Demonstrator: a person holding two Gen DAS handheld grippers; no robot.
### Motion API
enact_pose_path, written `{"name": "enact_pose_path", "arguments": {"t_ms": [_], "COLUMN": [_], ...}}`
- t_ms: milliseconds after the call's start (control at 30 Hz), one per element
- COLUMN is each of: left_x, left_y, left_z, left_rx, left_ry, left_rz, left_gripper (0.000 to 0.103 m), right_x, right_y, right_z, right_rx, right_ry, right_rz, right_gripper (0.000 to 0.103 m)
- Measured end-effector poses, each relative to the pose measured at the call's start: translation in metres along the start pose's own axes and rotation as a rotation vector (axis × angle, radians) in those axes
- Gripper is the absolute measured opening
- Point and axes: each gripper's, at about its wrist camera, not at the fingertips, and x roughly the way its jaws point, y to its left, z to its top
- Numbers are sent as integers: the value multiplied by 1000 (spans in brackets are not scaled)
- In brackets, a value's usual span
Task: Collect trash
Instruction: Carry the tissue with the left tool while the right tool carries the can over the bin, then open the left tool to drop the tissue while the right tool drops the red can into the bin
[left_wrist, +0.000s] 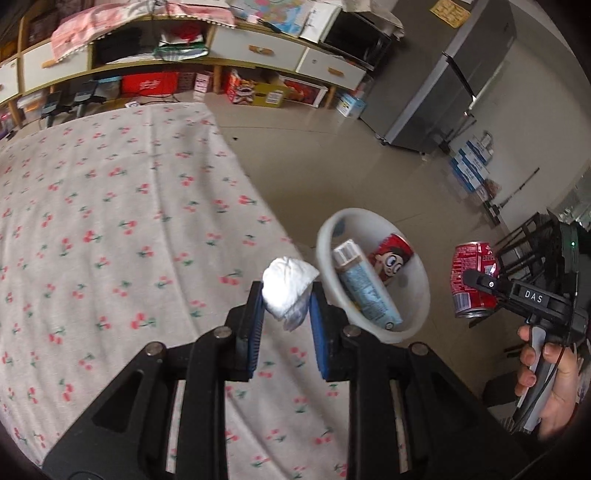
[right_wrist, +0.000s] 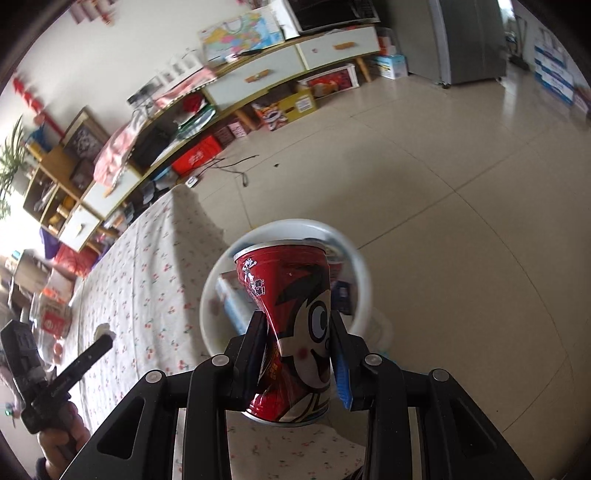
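Observation:
My left gripper (left_wrist: 286, 301) is shut on a crumpled white tissue (left_wrist: 288, 286) and holds it above the cherry-print tablecloth (left_wrist: 110, 221), just left of the white bin (left_wrist: 325, 236). The bin stands on the floor by the table edge and holds a pale blue carton (left_wrist: 365, 284) and a red cartoon can (left_wrist: 393, 258). My right gripper (right_wrist: 297, 328) is shut on a dented red cartoon can (right_wrist: 295, 332), held over the white bin (right_wrist: 364, 280). That can also shows in the left wrist view (left_wrist: 472, 280), right of the bin.
A long cabinet (left_wrist: 258, 48) with drawers and boxes beneath runs along the far wall. A grey fridge (left_wrist: 454, 81) stands at the right. Blue and white boxes (left_wrist: 472, 162) sit on the tiled floor (right_wrist: 443, 184). A clear plastic bottle (right_wrist: 51, 321) lies at the table's far left.

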Motion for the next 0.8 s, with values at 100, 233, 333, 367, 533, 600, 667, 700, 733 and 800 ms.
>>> {"name": "enact_pose_path", "arguments": {"t_ms": [100,233,333,367,533,600,667,700,733,800], "left_x": [20,45,58,62,76,80,77,74,71,65], "left_y": [-32,-61,-73,-76,-82,-80,-76,-75,-72,-66], "left_z": [8,17,24,26,34,35,35,33,32,30], "left_rx": [59,117,153,162,190,184,165,156,148,136], "left_ry": [20,36,38,35,35,53,46,39,36,38], "left_rz": [-22,-43,-44,-48,-71,-74,-52,-53,-60,-52], "left_gripper": [26,26,26,27,30,45,63,65,67,69], "right_x": [1,6,10,12,17,19,22,23,22,25], "right_y": [-14,-19,-21,-21,-19,-20,-19,-19,-20,-18], "right_z": [1,2,3,4,7,8,11,12,9,10], "right_rx": [23,24,23,25,32,37,41,43,44,45], "right_ry": [4,15,28,33,37,38,42,44,46,51], "right_rz": [1,1,2,3,3,1,-4,-7,-9,-14], "right_gripper": [34,34,34,34,34,34,34,34,34,34]}}
